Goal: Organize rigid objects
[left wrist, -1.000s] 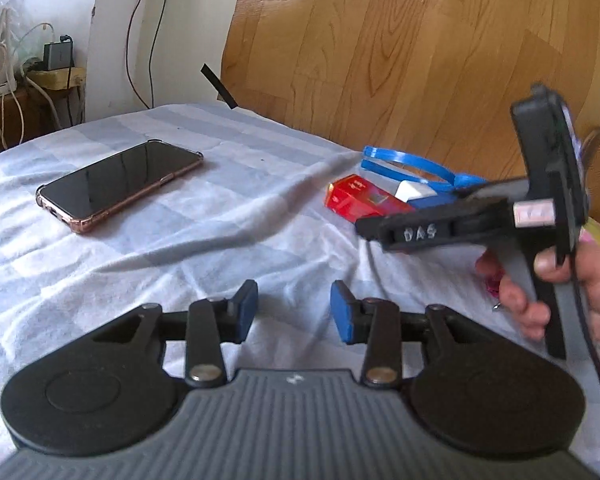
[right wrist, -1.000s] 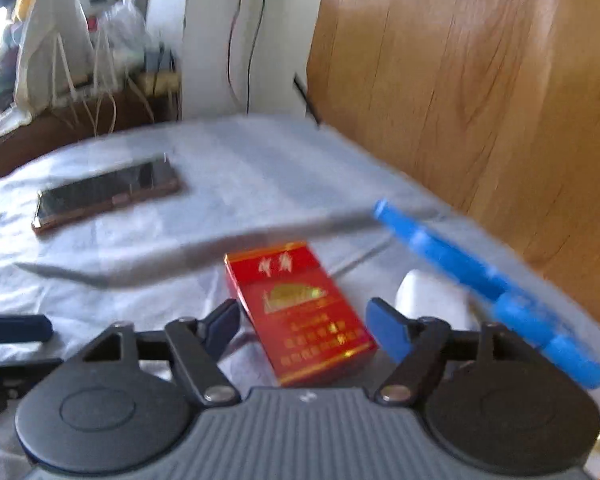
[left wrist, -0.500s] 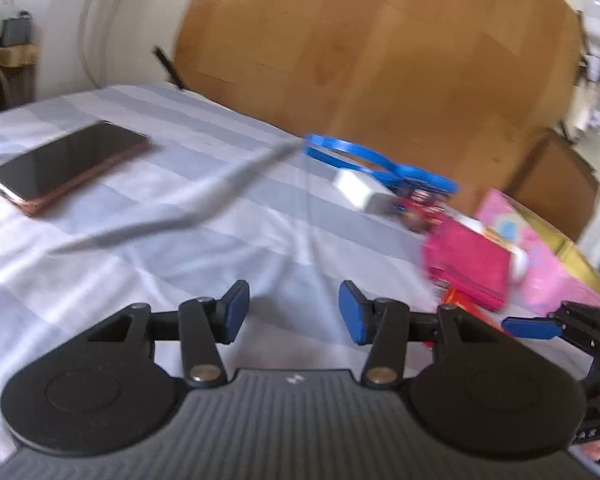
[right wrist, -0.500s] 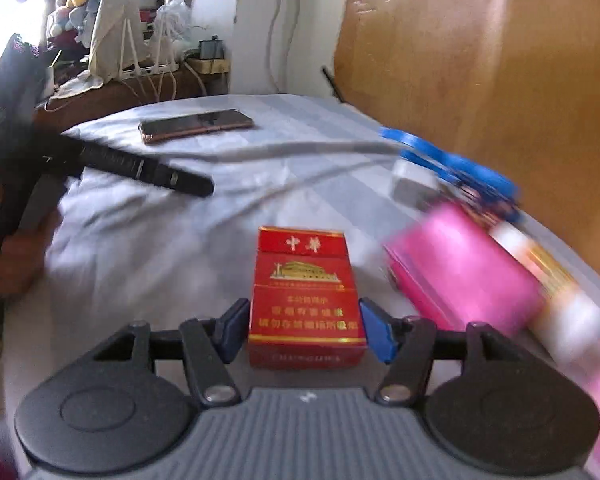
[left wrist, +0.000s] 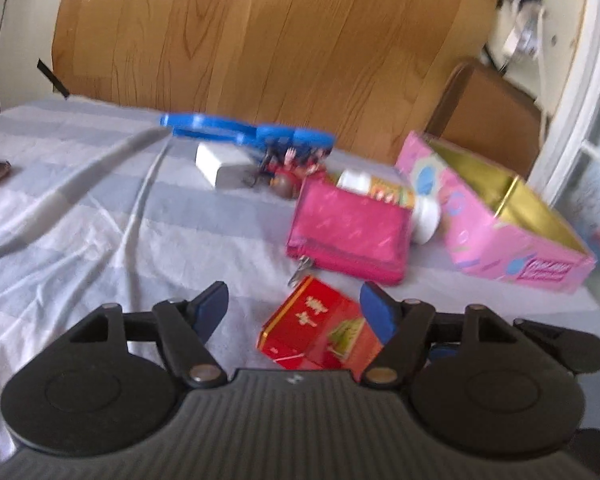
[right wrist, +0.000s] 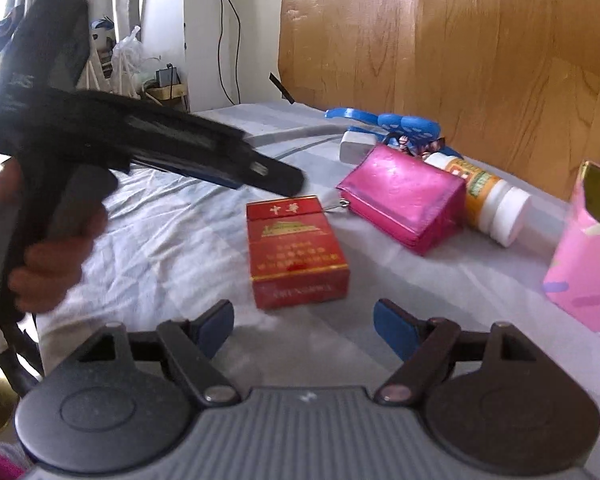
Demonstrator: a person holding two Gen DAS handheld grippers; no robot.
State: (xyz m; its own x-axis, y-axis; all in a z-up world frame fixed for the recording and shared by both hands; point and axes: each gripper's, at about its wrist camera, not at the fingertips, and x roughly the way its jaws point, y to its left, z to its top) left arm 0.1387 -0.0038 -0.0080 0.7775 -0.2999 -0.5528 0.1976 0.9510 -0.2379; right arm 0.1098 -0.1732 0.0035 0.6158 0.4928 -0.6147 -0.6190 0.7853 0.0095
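The pink box [left wrist: 512,236] stands open near the bed's [left wrist: 100,216] right edge, and could be nudged off. The pink pouch [right wrist: 404,196] crowds the red pack [right wrist: 296,252], which lies flat, possibly untouched, between both grippers; their jaws are spread. Open sheet remains leftward.

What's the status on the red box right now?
Left gripper and right gripper open, empty. Red box flat on bedsheet, ungrasped. Nothing blocking; pink pouch beside it.
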